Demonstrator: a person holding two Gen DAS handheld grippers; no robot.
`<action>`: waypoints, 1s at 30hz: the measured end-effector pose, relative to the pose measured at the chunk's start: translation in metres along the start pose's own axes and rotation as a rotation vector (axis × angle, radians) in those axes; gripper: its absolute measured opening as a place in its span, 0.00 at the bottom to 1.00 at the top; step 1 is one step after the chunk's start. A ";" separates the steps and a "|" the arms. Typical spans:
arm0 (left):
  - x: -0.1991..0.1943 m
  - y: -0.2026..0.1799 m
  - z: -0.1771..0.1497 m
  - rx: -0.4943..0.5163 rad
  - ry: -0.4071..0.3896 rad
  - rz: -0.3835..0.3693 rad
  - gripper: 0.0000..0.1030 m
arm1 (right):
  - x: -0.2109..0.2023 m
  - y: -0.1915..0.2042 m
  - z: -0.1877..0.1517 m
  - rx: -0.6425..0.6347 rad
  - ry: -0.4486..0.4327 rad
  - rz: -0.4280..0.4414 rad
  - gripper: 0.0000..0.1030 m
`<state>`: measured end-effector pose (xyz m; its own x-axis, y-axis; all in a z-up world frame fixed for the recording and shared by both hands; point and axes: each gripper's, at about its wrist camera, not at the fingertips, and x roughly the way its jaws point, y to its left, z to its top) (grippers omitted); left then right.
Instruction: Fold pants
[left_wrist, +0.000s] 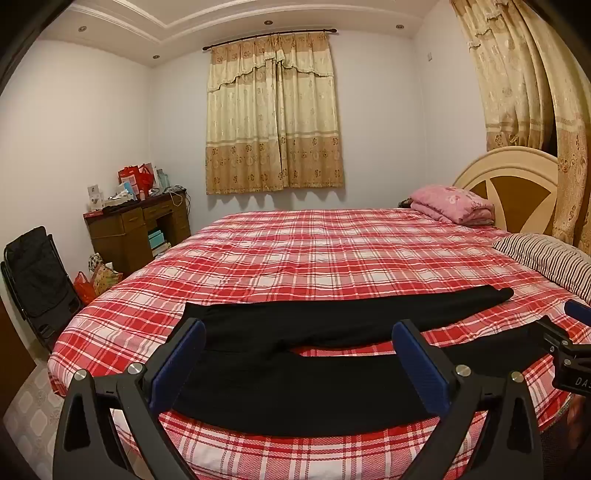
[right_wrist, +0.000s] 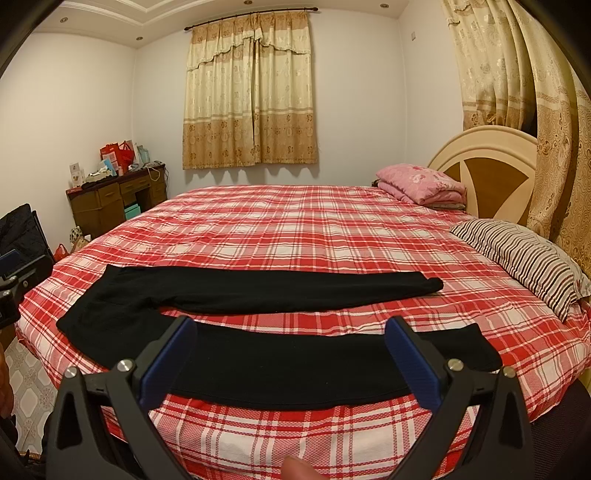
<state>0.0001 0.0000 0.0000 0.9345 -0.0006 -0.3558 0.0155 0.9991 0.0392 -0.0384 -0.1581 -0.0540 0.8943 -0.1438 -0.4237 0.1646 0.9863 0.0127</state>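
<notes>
The black pants lie flat and unfolded on the bed, close to its near edge, on the red plaid cover. Their long axis runs along this near edge, across both views. The waist end points to the side of the wooden desk, and the two leg ends point to the side of the striped pillow and the headboard. The legs are spread a little, with a strip of plaid cover visible between them. The leg closer to the bed edge lies just before both tools.

The left gripper hangs above the waist part of the near leg, its blue pads wide apart and nothing between them. The right gripper hangs above the same leg, closer to the striped pillow, also released and not touching the cloth, as far as the distorted view lets me judge. A folded pink blanket rests beside the headboard.
</notes>
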 end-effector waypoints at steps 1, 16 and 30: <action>0.000 0.000 0.000 0.001 0.000 0.001 0.99 | 0.000 0.000 0.000 0.001 0.000 0.000 1.00; -0.001 0.000 0.000 0.000 -0.004 0.000 0.99 | 0.000 0.000 0.000 0.006 0.001 -0.014 1.00; 0.002 -0.003 0.001 0.000 0.000 -0.002 0.99 | 0.000 0.000 0.001 0.006 0.002 -0.016 1.00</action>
<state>0.0017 -0.0032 0.0000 0.9346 -0.0027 -0.3558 0.0175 0.9991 0.0383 -0.0376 -0.1580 -0.0536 0.8910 -0.1590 -0.4253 0.1810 0.9834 0.0114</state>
